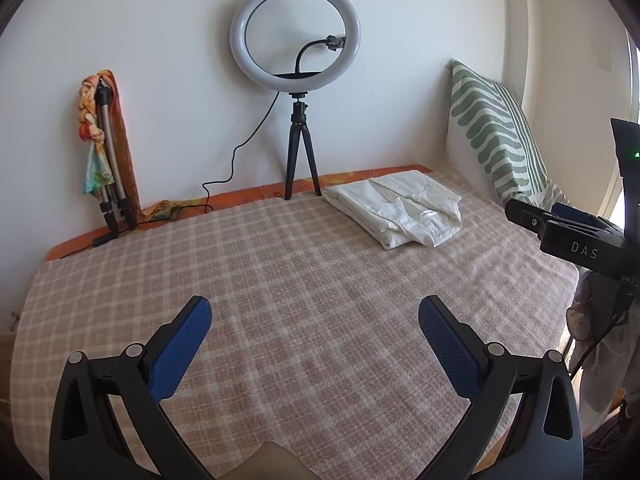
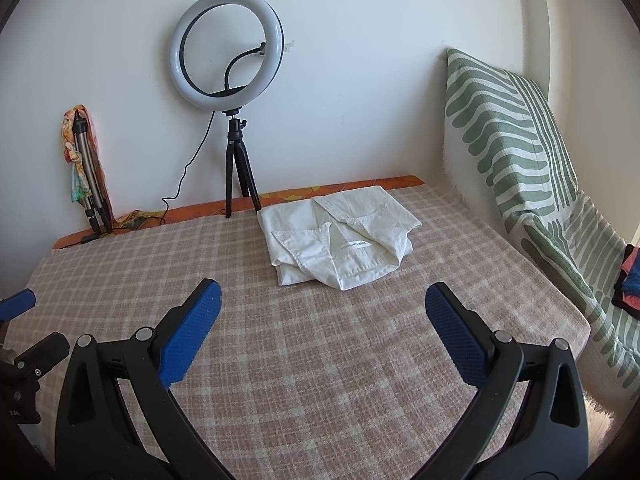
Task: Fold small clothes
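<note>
Beyond the spread right hand-held gripper (image 2: 323,312) lies the folded white shirt (image 2: 340,236), apart.

A: The label print on the white shirt (image 2: 355,245) is too small to read!

B: And the dark and pink pile (image 2: 629,280) is cut by the right edge (folded cloth, perhaps). The folded tripod (image 1: 110,184) is half wrapped in a patterned scarf (image 1: 93,136).

L wrist cam: above pink-cream checked blanket (image 1: 304,264), faces wall. R wrist cam: further right, nearer folded white shirt (image 2: 340,236). Both share white ring light on black tripod (image 1: 295,36).
</note>
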### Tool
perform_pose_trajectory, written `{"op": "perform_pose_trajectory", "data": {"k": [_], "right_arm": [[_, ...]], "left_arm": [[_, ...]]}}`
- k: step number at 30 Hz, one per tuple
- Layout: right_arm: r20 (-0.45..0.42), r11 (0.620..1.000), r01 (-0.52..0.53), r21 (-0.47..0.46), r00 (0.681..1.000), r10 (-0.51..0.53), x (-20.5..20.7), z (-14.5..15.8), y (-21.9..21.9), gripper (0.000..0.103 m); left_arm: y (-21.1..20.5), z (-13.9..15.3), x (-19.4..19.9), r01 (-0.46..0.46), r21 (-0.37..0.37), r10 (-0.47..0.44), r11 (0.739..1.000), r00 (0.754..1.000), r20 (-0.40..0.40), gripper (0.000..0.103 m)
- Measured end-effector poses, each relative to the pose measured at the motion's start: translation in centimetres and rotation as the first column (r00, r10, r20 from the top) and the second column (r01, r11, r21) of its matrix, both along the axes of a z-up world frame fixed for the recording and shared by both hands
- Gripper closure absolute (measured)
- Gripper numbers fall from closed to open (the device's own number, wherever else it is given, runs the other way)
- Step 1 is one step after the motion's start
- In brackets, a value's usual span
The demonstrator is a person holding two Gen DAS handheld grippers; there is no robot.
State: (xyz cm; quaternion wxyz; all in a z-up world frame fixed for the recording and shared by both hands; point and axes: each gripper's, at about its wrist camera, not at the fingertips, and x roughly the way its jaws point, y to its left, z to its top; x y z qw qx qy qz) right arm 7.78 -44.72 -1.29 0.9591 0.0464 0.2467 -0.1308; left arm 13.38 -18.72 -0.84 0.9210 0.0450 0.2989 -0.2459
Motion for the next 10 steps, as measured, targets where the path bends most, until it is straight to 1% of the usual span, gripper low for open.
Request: {"op": "perform_pose_trajectory", "data": {"k": [10], "right_arm": [[-0.019,1.0,-0.011,-0.001,1.0,0.011,0.52,-0.52,-0.25,0.0]], "left_arm": [[0.65,-0.12,0.53,-0.006,0.0,0.006,1.0,1.0,-0.009,0.0]]}}
